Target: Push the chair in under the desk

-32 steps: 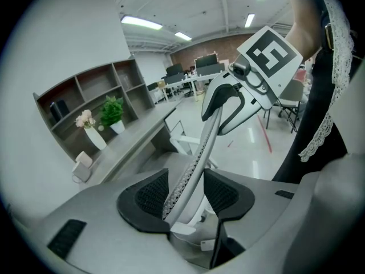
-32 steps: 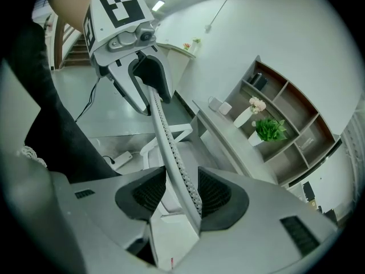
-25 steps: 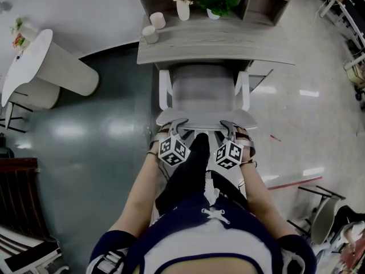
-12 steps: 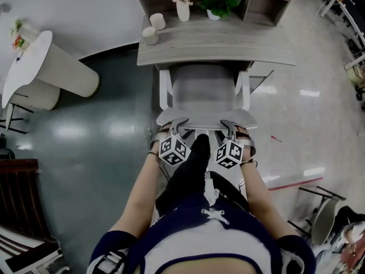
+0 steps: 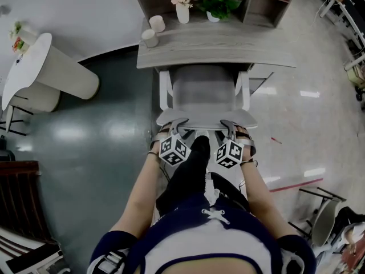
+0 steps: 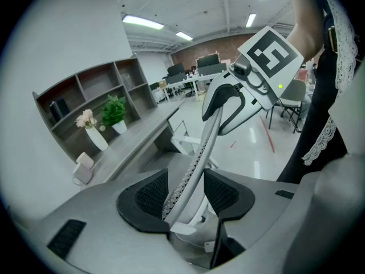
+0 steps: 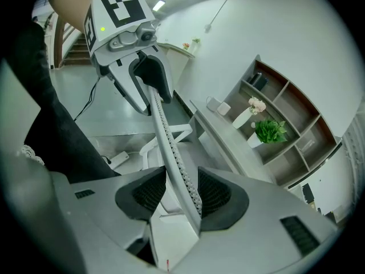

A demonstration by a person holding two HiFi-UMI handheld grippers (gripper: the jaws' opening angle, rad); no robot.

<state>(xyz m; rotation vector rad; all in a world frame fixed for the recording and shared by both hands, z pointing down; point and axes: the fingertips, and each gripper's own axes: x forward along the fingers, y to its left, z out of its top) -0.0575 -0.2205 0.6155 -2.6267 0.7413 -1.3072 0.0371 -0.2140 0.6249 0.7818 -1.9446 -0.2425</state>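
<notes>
I am holding the chair (image 5: 202, 93) by the top of its back with both grippers. The left gripper (image 6: 185, 194) is standing with its jaws set quite wide, and the thin top edge of the back is running between the two dark pads, which look to be pressing on it. The right gripper (image 7: 181, 194) is doing the same on the other side: jaws wide, closed on that same edge.

Looking back over the last second, almost nothing is changing. Both grippers are staying where they were on the back, and their jaws are not opening or closing. The chair is sitting in the same spot next to the worktop (image 5: 268, 47). Only the whole picture is sliding a tiny bit, which I think is the head camera tipping, not the chair rolling.

So the chair is not going in yet. Its front is just reaching the near edge of the worktop, but most of the seat and both white arms are sticking out over the floor. I think the push is only getting ready: the grip is looking good, and what is needed now is a straight, even shove forward from both sides so the chair is not turning
</notes>
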